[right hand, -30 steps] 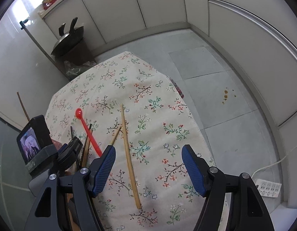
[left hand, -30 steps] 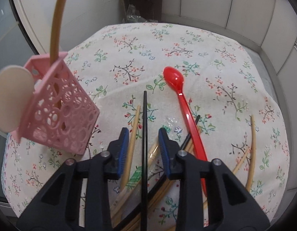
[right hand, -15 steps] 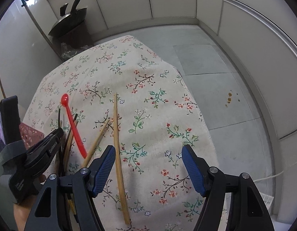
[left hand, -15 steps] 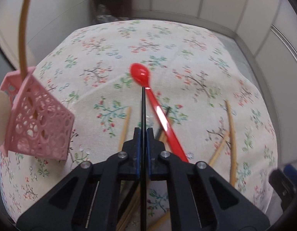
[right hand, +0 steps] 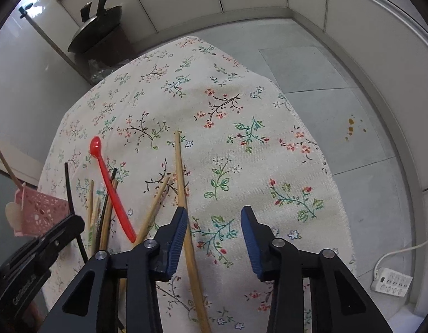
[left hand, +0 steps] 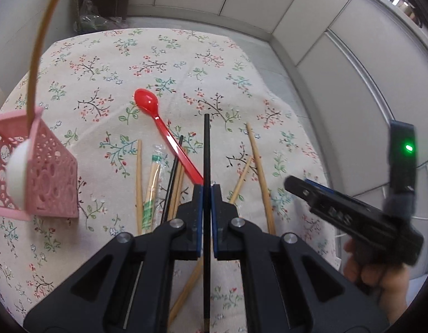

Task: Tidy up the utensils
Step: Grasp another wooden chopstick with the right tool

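My left gripper (left hand: 207, 191) is shut on a black chopstick (left hand: 206, 149) and holds it above the table; it also shows in the right wrist view (right hand: 67, 177). Under it lie a red spoon (left hand: 164, 127), several wooden chopsticks (left hand: 139, 183), a wrapped pair (left hand: 151, 191) and another black chopstick (left hand: 173, 172). A pink perforated holder (left hand: 47, 180) with one long wooden stick in it stands at the left. My right gripper (right hand: 214, 222) is open and empty, low over the cloth, its left finger next to a long wooden chopstick (right hand: 182, 177).
The flowered cloth (right hand: 241, 116) covers a small table with floor beyond its right edge. A dark stand with a pan (right hand: 97, 33) is behind the table. A power strip (right hand: 391, 280) lies on the floor at right.
My left gripper closed on the black chopstick and lifted it. My right gripper moved down closer to the cloth and to the long wooden chopstick.
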The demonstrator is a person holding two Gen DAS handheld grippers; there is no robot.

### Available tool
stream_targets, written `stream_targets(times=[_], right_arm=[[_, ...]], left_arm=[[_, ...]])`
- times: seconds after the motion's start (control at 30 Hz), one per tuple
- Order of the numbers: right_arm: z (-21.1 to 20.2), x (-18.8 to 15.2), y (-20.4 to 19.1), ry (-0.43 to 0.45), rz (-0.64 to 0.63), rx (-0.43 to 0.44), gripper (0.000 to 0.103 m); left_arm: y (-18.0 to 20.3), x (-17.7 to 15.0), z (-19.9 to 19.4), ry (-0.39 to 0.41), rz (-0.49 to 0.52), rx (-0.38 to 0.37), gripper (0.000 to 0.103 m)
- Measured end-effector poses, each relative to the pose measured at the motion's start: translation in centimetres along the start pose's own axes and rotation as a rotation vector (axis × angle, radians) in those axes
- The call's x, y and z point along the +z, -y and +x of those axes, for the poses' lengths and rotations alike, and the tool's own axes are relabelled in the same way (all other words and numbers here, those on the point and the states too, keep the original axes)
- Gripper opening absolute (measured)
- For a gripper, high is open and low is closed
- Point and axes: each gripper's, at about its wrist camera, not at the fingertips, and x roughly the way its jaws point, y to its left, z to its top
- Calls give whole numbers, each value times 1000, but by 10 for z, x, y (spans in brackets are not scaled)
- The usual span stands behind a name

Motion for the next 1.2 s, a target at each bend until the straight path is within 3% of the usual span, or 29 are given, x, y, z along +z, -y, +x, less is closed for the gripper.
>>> stream_targets(times=[0.23, 0.53, 0.7, 0.8, 1.0, 1.2], right_arm=[[19, 11, -9, -20, 15, 19, 20], [42, 18, -21, -48, 5, 14, 16], [45, 15, -43, -27, -120, -115, 8], [42, 11, -47, -27, -135, -116, 7], [-3, 4, -49, 49, -115, -29, 6], [-73, -16, -59, 194, -129, 27, 6]], left_arm=[[2, -13, -30, 1, 44, -33, 6], [2, -24, -69, 47, 115, -40, 6], [-1, -29, -83, 66, 134, -34, 6], [-2, -32, -92, 84, 144, -31, 6], [-4, -39, -118, 139, 169, -36, 6], [0, -45, -153, 242, 203, -45, 6]])
